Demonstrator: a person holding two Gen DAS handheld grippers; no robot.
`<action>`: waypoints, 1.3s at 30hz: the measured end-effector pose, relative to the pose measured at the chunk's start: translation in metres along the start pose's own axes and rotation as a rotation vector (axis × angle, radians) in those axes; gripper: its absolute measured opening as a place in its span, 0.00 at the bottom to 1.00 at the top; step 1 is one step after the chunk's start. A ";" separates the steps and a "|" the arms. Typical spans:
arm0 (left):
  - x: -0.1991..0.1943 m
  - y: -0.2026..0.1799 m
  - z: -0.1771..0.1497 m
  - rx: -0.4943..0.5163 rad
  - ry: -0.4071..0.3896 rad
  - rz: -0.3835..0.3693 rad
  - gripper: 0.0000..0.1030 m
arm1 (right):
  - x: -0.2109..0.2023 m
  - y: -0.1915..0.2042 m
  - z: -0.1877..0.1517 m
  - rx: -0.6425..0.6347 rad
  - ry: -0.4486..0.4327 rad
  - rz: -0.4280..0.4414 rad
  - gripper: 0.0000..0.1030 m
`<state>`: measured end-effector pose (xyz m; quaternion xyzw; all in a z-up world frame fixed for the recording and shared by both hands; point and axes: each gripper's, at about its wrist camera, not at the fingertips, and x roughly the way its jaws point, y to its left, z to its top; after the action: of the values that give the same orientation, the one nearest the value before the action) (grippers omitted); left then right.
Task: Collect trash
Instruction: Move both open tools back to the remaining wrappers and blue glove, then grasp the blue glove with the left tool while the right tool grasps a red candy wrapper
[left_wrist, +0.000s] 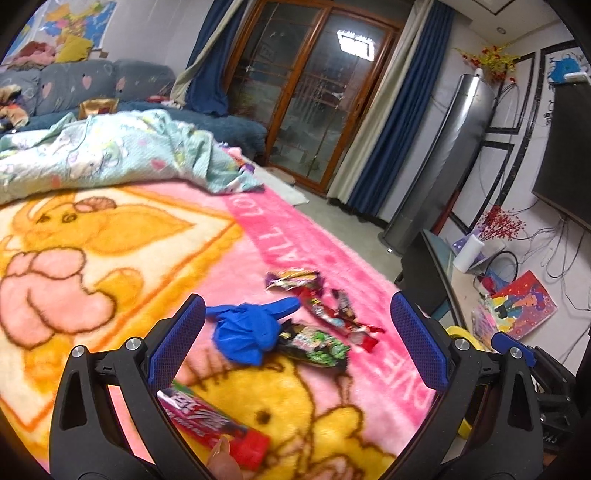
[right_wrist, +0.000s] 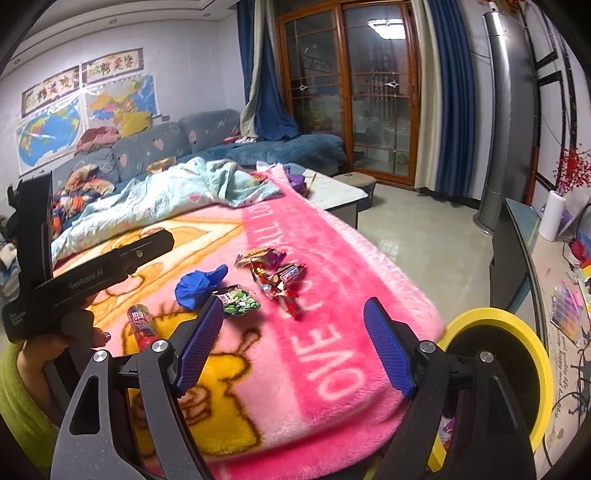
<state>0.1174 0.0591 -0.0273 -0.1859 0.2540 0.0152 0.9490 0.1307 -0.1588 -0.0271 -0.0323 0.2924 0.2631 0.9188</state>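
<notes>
A: Wrappers lay loose on the pink blanket (right_wrist: 332, 258); both grippers stood wide open and held nothing; the left gripper (left_wrist: 295, 339) hung low over the pile, the right gripper (right_wrist: 291, 343) nearer the blanket's edge.

B: Nearest was the red tube wrapper (left_wrist: 221, 421), right under the left fingers (left_wrist: 177, 339); I judged it could roll on the plush if nudged rather than pinched.

A: Just past it sat the blue glove (left_wrist: 247, 332), touching the green packet (left_wrist: 317, 347); a careless close might have taken both, or dragged one and dropped it.

B: Beyond those, the red candy wrappers (right_wrist: 280, 284) and the crumpled purple wrapper (right_wrist: 258, 258) lay close together; thin foil could slip from the fingers, or the pile catch instead.

A: The yellow-rimmed bin (right_wrist: 517, 325) stood off the blanket's edge, by the right gripper; a release short of its rim would likely have put trash on the floor (right_wrist: 424, 236).

B: Farther back, the rumpled quilt (right_wrist: 166, 199) seemed out of harm.
</notes>
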 end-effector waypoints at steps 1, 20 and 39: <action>0.003 0.004 -0.001 -0.003 0.013 0.009 0.89 | 0.005 0.001 0.000 -0.003 0.006 0.006 0.74; 0.056 0.035 -0.010 -0.068 0.204 0.032 0.62 | 0.094 -0.013 -0.005 0.024 0.138 0.018 0.63; 0.070 0.036 -0.021 -0.100 0.283 0.023 0.26 | 0.128 -0.008 -0.016 0.036 0.218 0.115 0.07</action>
<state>0.1642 0.0804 -0.0910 -0.2302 0.3863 0.0124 0.8931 0.2147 -0.1102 -0.1119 -0.0276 0.3964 0.3050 0.8655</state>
